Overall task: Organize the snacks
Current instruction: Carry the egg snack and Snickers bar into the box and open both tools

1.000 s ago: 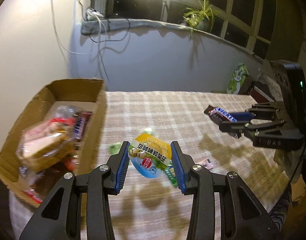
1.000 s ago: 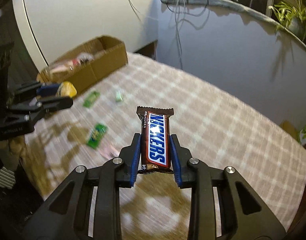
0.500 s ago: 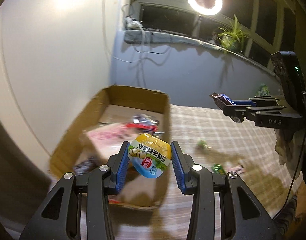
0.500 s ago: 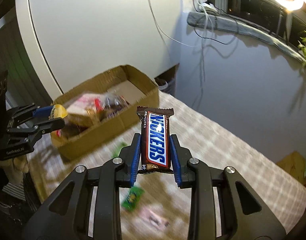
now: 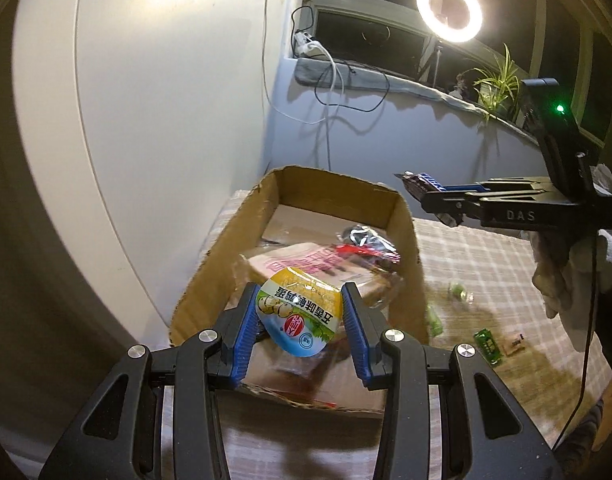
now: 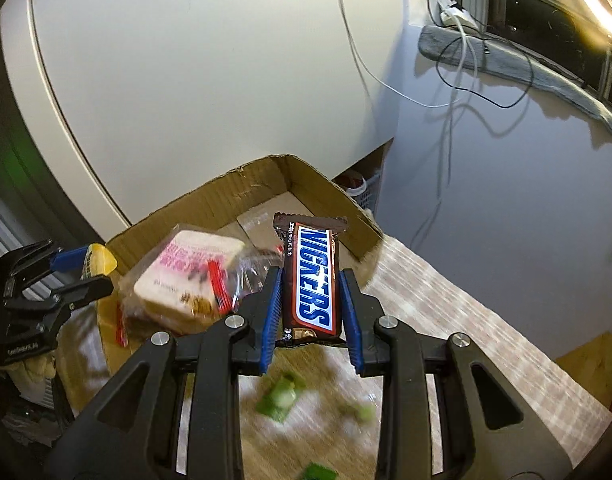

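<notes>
both tools have swung from the checked surface (image 5: 486,252) toward the cardboard box (image 5: 406,240). the left tool (image 5: 299,320) stays clamped on the egg snack pouch (image 5: 299,320) above the box, and the right tool (image 6: 310,280) stays clamped on the snickers bar (image 6: 312,276) at the box's edge, so both drops look close.

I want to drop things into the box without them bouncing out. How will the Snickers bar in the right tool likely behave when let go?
The Snickers bar stands straight past the right tool without drooping, so it is probably stiff. Its glossy wrapper looks slippery, so it may slide off the bagged bread in the cardboard box. Flat-sided, it seems unlikely to roll.
</notes>
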`<state>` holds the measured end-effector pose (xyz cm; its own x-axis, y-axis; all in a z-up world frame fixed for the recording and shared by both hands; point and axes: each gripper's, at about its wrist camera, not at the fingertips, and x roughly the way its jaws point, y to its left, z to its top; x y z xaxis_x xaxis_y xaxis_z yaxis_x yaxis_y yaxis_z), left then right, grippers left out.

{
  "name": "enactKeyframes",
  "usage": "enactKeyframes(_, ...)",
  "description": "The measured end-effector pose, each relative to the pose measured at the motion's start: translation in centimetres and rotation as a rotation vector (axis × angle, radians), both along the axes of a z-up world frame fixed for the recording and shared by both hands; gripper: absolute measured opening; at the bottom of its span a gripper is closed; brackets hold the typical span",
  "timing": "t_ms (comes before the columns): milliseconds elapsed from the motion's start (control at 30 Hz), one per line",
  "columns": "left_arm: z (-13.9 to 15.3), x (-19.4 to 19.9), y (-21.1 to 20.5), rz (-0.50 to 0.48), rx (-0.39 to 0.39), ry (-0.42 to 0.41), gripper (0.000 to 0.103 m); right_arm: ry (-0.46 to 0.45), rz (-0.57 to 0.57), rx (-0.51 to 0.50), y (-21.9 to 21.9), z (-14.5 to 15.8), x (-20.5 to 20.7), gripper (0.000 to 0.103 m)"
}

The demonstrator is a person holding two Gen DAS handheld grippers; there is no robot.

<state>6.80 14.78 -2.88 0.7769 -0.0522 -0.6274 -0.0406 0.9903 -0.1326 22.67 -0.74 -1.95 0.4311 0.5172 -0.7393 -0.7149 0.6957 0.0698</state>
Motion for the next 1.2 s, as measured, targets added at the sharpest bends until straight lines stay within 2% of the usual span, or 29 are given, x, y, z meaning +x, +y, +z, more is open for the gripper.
enactKeyframes(567, -0.5, 0.3, 1.2, 0.009, -0.013, 0.006, 0.04, 0.015, 0.057, -0.031, 4.9, -1.2, 1.2, 0.029)
enactKeyframes(600, -0.5, 0.3, 1.2, 0.011, -0.01, 0.005, 0.04, 0.011, 0.058, -0.037, 5.1, -1.2, 1.1, 0.031)
enactKeyframes(667, -0.4, 0.3, 1.1, 0.015, -0.005, 0.002, 0.04, 0.007, 0.061, -0.041, 5.2, -1.2, 1.0, 0.045)
enactKeyframes(700, -0.4, 0.3, 1.0, 0.012, -0.005, 0.001, 0.041, 0.001, 0.061, -0.04, 5.1, -1.1, 0.8, 0.055)
enactKeyframes(733, -0.4, 0.3, 1.0, 0.012, -0.003, 0.001, 0.046, -0.008, 0.06, -0.038, 5.0, -1.0, 0.7, 0.061)
enactKeyframes(900, -0.2, 0.2, 0.9, 0.011, -0.001, -0.004, 0.049, -0.03, 0.042, -0.036, 4.6, -0.5, 0.4, 0.075)
enactKeyframes(1200, 0.4, 0.0, 0.1, 0.0, 0.009, -0.019, 0.049, -0.046, 0.028, -0.055, 3.4, 0.0, -0.6, 0.077)
